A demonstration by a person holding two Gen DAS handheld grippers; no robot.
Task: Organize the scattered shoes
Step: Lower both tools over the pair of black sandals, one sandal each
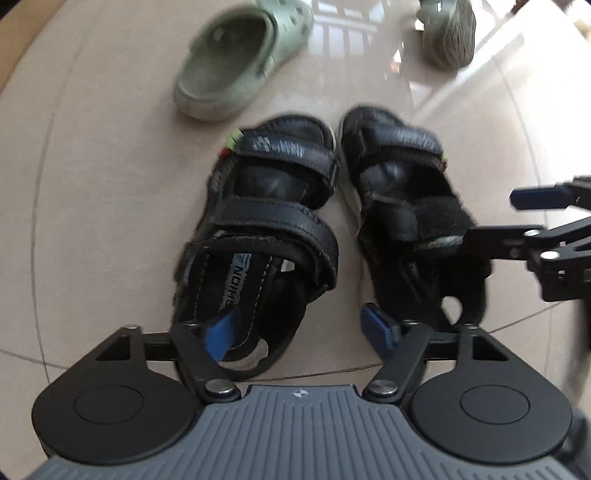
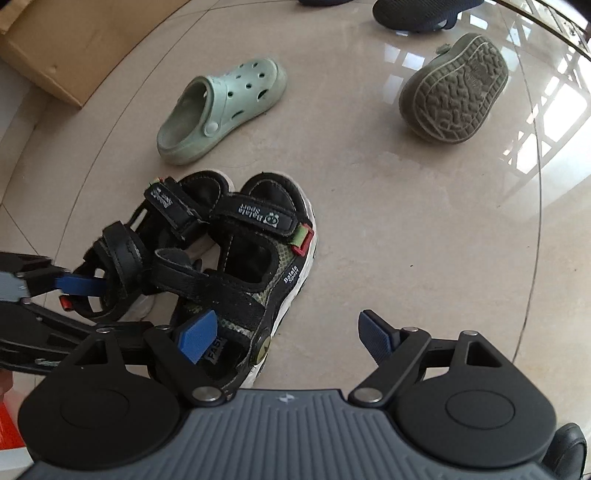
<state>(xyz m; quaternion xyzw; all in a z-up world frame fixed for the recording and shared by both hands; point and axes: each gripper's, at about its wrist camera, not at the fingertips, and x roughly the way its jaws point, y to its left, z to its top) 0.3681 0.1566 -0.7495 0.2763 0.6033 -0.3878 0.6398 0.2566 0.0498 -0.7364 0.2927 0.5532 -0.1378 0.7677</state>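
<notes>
Two black strap sandals stood side by side on a glossy beige tiled floor (image 2: 424, 229), toes pointing toward twelve o'clock. The left sandal (image 1: 266, 229) had broad hook-and-loop straps with printed lettering; the right sandal (image 2: 258, 266) showed a thick white sole, mesh side panels and a red-and-green tab.

The left gripper (image 1: 299, 328) was wide open, its ribbed blue pads spread, one pad (image 1: 221, 332) inside the left sandal's heel opening, the other between the two heels. It gripped nothing.

The right gripper (image 2: 288, 336) was likewise wide open and held nothing; one blue pad (image 2: 197, 336) sat over the right sandal's heel, the other above bare tile at three o'clock from it.

At eleven o'clock beyond the sandals lay a smooth pale-green foam clog (image 2: 221, 110), perforated with round holes. Its mate (image 2: 456, 98) lay tipped at one o'clock, showing a pebbled tread. A cardboard box (image 2: 66, 44) stood at ten o'clock, and dark knit shoes (image 2: 417, 13) at twelve.
</notes>
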